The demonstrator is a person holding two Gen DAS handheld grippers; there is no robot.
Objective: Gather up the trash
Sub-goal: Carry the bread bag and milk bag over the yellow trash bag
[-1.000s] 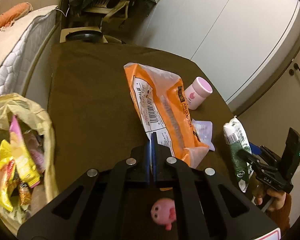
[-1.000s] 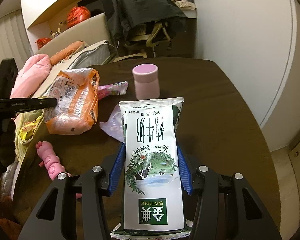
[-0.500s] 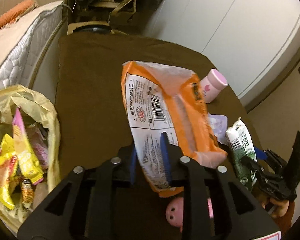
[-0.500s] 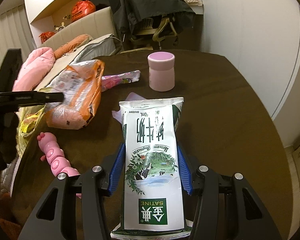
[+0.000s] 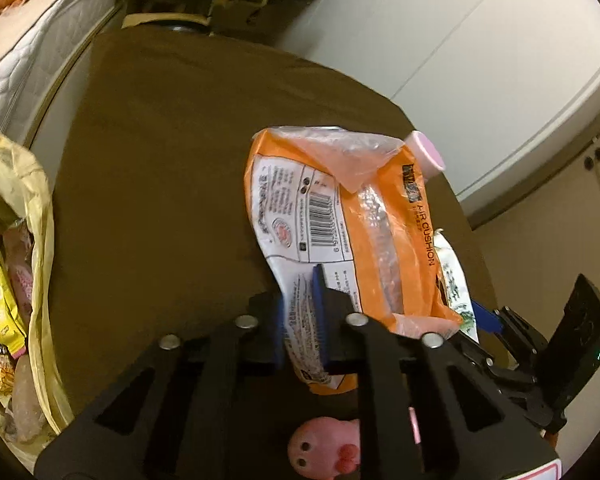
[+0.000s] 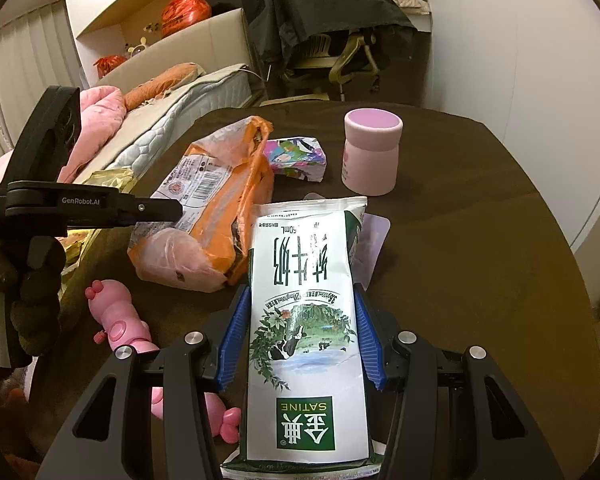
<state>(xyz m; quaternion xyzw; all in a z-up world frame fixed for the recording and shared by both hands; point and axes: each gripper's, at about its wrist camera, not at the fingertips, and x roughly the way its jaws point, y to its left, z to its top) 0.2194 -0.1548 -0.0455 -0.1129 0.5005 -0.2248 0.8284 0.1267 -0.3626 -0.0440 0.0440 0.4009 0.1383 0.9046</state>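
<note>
The orange bag (image 5: pixel 352 216) is taken at its near white corner by the left gripper (image 5: pixel 300 320), whose jaws are closing with the thin film pinched between the blue pads (image 5: pixel 319 308); the rest of the bag lies on the brown table (image 5: pixel 160 160). It is judged to be light, limp and slippery plastic, likely to sag, swing and crackle once lifted, so a hold on a flat, doubled edge such as this corner seems safer than one on the puffed middle, where the film could slide out. The milk pouch (image 6: pixel 308 320) is clamped across its width by the right gripper (image 6: pixel 300 344) and is held clear above the table; it looks flat and mostly empty, soft but a little stiffer than the bag, and is well taken at its sides. A yellow trash bag (image 5: pixel 24 240), already holding wrappers, hangs open just off the table's left edge and is judged the likely goal for both pieces. Other things are seen around: a pink jar (image 6: pixel 372 156) standing upright at the far side, a colourful wrapper (image 6: pixel 296 158) beside the orange bag, a pale slip of plastic (image 6: pixel 374 240) partly hidden behind the pouch, and a pink toy (image 6: pixel 118 320) lying near the table's near edge. The toy lies below the left gripper and could be brushed by the dangling bag; the two grippers stand close, so crossing paths may be a risk.
</note>
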